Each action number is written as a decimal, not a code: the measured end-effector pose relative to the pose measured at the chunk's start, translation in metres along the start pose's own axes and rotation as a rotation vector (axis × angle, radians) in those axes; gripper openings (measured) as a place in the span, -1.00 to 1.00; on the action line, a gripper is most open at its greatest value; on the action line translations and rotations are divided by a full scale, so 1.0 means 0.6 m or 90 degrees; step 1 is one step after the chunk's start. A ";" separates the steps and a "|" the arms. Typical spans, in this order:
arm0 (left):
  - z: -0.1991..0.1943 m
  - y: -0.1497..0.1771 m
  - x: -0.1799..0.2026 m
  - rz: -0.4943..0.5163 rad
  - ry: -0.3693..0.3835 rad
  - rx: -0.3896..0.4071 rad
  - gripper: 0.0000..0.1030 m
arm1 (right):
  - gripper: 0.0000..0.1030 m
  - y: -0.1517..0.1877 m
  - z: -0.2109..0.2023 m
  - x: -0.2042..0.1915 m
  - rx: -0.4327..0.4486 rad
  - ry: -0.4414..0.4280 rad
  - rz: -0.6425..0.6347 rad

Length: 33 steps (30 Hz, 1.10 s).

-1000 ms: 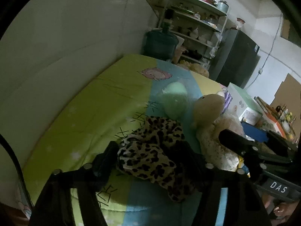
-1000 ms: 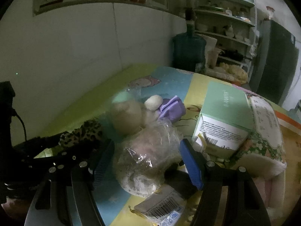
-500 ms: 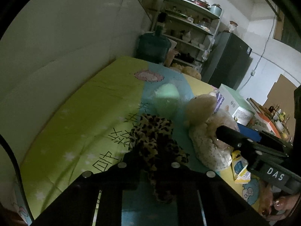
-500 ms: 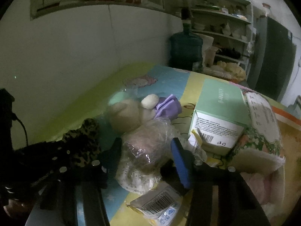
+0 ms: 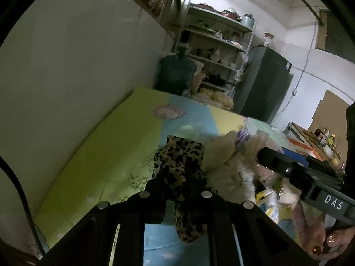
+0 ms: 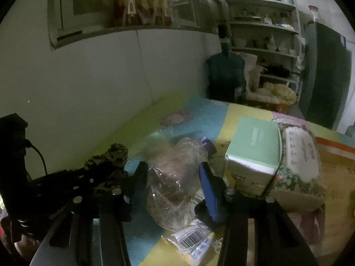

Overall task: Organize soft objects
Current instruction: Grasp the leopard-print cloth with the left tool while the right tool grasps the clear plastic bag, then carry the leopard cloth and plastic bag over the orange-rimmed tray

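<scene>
My left gripper (image 5: 176, 177) is shut on a leopard-print soft cloth (image 5: 179, 155) and holds it lifted above the bed; the cloth hangs below the fingers. It also shows at the left of the right wrist view (image 6: 111, 155). My right gripper (image 6: 173, 175) is shut on a cream plush toy wrapped in clear plastic (image 6: 175, 175), its fingers pressing both sides. In the left wrist view the plush toy (image 5: 224, 155) lies right of the cloth, with the right gripper (image 5: 288, 166) over it.
A colourful bed sheet (image 5: 111, 150) runs along a white wall. A mint-green box (image 6: 255, 146), a floral pillow (image 6: 299, 155) and a barcode packet (image 6: 193, 241) lie on the bed's right. A water jug (image 6: 226, 75), shelves and a dark fridge (image 6: 326, 73) stand behind.
My left gripper closed on the leopard cloth and lifted it off the sheet. My right gripper narrowed onto the wrapped plush and raised it slightly.
</scene>
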State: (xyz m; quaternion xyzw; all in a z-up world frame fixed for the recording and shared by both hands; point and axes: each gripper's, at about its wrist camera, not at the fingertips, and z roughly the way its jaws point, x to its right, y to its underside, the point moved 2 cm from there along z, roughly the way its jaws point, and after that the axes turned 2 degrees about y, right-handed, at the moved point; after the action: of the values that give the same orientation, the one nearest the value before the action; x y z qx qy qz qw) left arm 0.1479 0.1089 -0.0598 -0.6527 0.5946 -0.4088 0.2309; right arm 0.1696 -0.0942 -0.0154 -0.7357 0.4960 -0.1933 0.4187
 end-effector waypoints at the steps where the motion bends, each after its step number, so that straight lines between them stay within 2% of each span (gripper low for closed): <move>1: -0.003 -0.002 0.004 0.002 0.001 0.003 -0.73 | -0.06 -0.003 -0.002 -0.001 0.003 0.001 -0.001; 17: -0.032 -0.043 0.083 0.052 0.033 0.044 -0.73 | -0.07 -0.015 -0.063 0.021 0.063 0.005 0.011; 33: -0.010 -0.056 0.205 0.121 0.084 0.038 -0.73 | -0.07 -0.012 -0.152 0.117 0.120 0.063 0.054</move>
State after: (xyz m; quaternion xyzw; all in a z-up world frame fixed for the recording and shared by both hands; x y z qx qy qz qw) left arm 0.1574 -0.0022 0.0019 -0.5575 0.6554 -0.4448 0.2485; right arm 0.1405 -0.1942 0.0337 -0.6610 0.5263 -0.2575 0.4688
